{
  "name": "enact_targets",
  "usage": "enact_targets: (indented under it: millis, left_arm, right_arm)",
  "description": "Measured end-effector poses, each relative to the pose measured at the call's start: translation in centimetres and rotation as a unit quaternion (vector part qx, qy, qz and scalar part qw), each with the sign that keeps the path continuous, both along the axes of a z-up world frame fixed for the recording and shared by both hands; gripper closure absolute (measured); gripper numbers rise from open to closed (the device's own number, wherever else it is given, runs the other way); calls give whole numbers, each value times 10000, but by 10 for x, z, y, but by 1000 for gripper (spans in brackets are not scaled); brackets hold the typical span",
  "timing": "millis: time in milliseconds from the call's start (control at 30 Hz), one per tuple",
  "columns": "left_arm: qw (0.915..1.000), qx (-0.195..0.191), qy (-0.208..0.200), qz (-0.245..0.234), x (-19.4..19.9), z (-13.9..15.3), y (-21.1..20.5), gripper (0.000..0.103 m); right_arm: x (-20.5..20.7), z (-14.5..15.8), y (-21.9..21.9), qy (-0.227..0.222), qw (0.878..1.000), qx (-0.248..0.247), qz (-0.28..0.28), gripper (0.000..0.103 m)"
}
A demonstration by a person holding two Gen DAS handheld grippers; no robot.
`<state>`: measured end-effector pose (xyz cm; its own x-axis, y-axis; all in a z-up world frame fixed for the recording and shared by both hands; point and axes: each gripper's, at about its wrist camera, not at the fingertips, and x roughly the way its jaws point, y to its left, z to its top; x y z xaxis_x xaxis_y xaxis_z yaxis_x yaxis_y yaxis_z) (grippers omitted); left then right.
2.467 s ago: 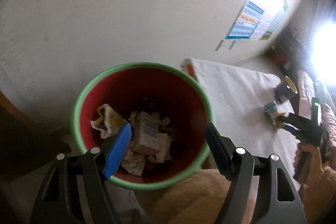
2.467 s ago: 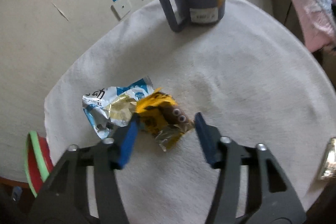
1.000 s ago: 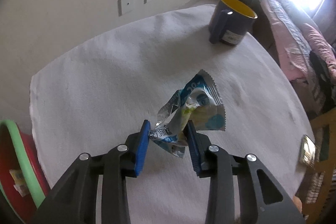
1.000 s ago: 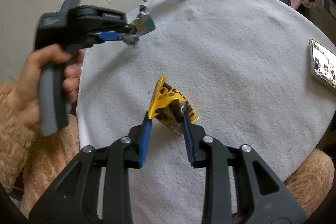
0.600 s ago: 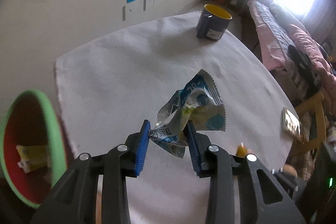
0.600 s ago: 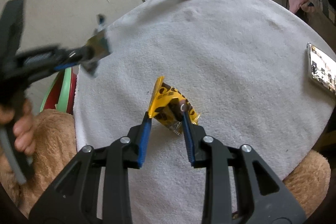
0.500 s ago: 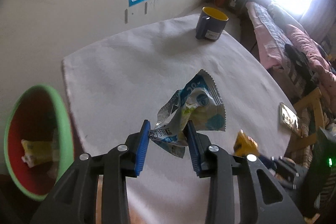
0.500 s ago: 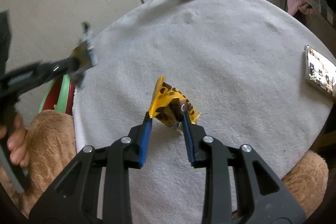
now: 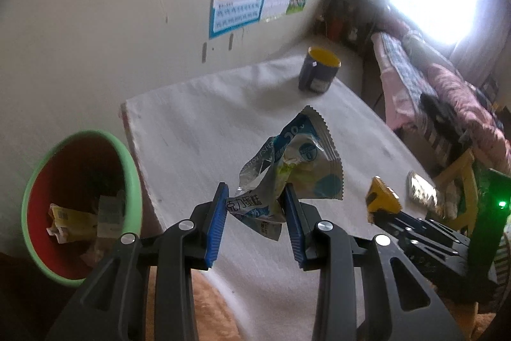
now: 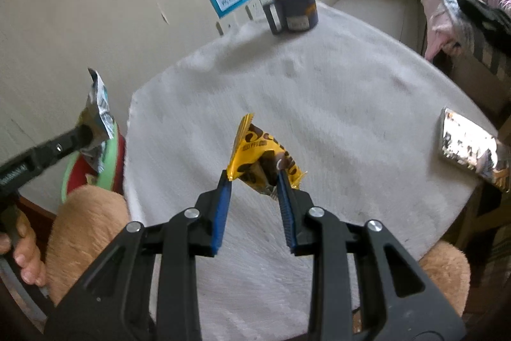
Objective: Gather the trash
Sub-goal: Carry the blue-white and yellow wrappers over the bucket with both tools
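Observation:
My left gripper is shut on a crumpled blue and silver wrapper and holds it in the air above the table's left edge. The red bin with a green rim stands lower left of it, with several wrappers inside. My right gripper is shut on a yellow and brown wrapper above the white-clothed table. That wrapper also shows in the left wrist view. The left gripper with its wrapper shows at the left of the right wrist view, over the bin.
A dark blue mug with a yellow inside stands at the table's far edge near the wall. A shiny flat packet lies at the table's right edge. A bed with pink bedding is to the right.
My left gripper has carried the blue wrapper left and back toward the bin, which now shows larger. My right gripper still holds the yellow wrapper above the table, little moved.

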<state>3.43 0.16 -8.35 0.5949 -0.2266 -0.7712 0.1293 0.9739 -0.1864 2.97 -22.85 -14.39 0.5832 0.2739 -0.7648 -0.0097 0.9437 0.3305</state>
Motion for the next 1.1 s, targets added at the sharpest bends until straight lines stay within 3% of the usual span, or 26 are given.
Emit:
enact_targets:
  millis: [467,1100]
  left_arm:
    - [9981,76,-549,277,-14,29,24,70]
    - [9958,47,-701,586,-22,34,51,70]
  right_arm:
    - [-2,66,36,-564,9978,117,323,74]
    - [-4,83,59,-689,9964,72,479,74]
